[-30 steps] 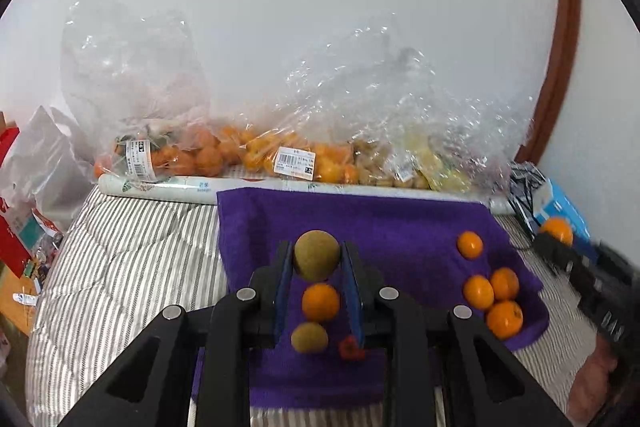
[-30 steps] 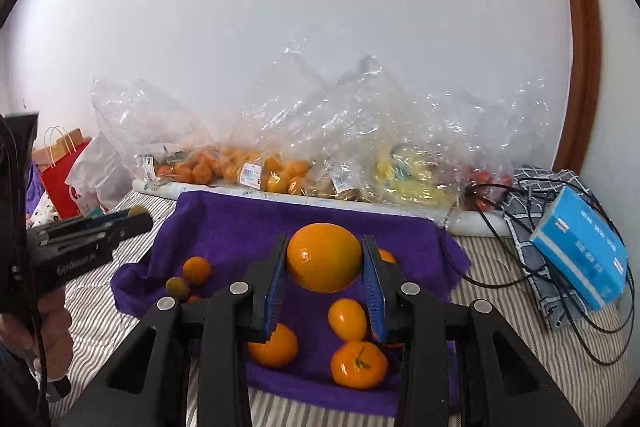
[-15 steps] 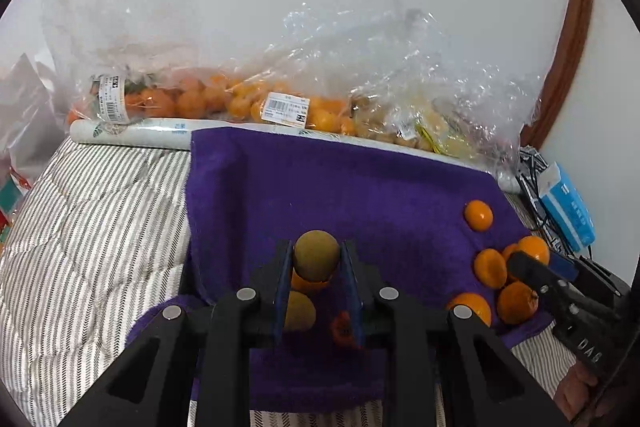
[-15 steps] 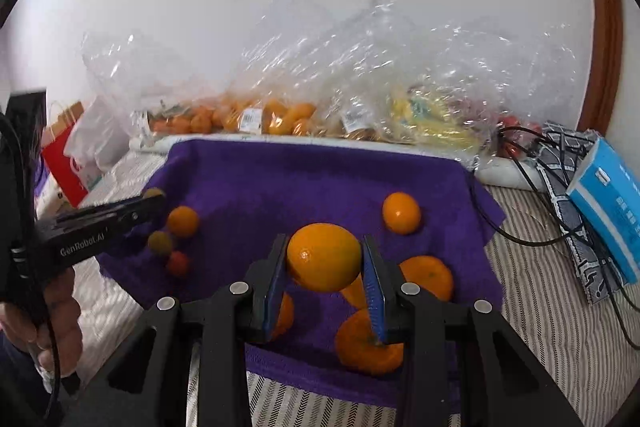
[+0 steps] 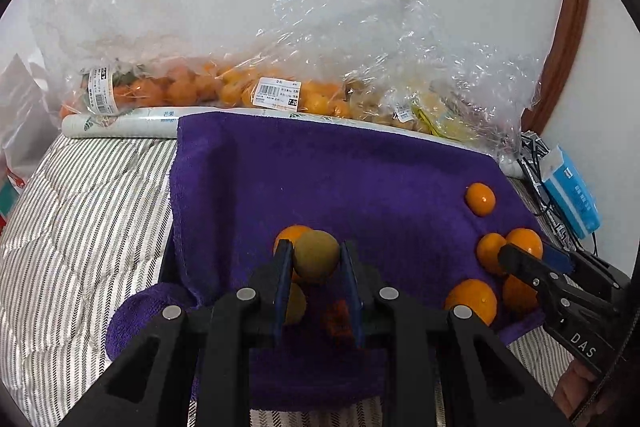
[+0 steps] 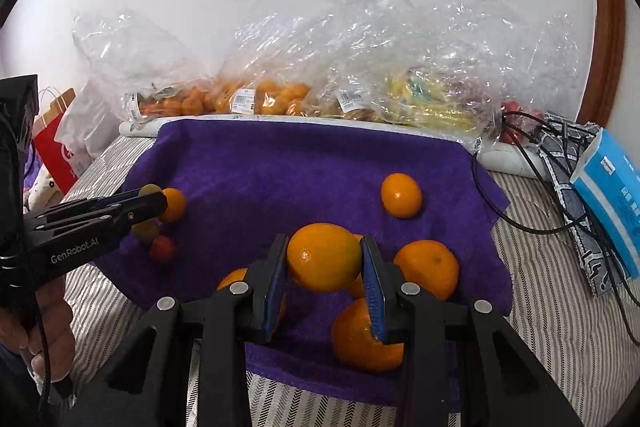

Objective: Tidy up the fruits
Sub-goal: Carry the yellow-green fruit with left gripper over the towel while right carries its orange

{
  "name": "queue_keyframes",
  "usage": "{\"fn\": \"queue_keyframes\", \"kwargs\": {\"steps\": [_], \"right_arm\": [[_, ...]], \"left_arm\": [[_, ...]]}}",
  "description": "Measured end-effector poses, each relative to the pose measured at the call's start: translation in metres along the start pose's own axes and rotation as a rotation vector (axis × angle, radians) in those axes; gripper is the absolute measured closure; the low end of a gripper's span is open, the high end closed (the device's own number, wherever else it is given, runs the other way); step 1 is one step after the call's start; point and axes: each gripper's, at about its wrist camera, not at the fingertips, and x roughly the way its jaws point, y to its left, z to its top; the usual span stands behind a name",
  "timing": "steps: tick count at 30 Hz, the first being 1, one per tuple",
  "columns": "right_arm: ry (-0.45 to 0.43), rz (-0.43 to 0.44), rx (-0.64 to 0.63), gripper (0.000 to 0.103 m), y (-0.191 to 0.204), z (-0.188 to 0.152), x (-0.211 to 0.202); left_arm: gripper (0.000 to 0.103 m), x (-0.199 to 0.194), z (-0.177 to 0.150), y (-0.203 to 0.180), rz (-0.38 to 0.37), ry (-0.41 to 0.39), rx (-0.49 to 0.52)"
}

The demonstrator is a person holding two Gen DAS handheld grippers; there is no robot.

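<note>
Orange (image 6: 323, 257) clenched in my right gripper (image 6: 325, 269), kiwi (image 5: 316, 257) in left gripper (image 5: 316, 269); next, release each onto its pile at six o'clock.

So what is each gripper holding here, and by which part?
Left gripper clamps a green-brown fruit across its sides; right gripper clamps an orange likewise.

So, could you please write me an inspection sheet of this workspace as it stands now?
Surface: purple towel on a striped cover.
Job's things: loose oranges at the towel's right; an orange, a green fruit and a red fruit at its left.
Clutter: fruit bags, blue box, red bag.
Grippers: left gripper shut on a kiwi; right gripper shut on a big orange.
Cables: black cables at the right.
Surroundings: white wall, brown frame.
</note>
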Motion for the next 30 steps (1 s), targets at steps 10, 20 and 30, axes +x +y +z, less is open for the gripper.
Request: {"fn": "queue_keyframes", "kwargs": {"steps": [10,20,30], "right_arm": [[0.005,-0.009,-0.004,0.068,0.0009,-0.0012,0.0016],[0.009,-0.017,0.014,0.068,-0.0045,-0.0003,0.0025],[0.023,-0.025,-0.003,0.068,-0.0019,-0.0011,0.0048]], "left_arm": [[0.080,0.0008,-0.0008,0.0010,-0.028,0.006,-0.014],[0.080,0.0019,-0.0011,-0.0018,-0.034,0.017,-0.002],[0.080,0.0039,-0.0006,-0.0023,-0.027,0.030,0.007]]}}
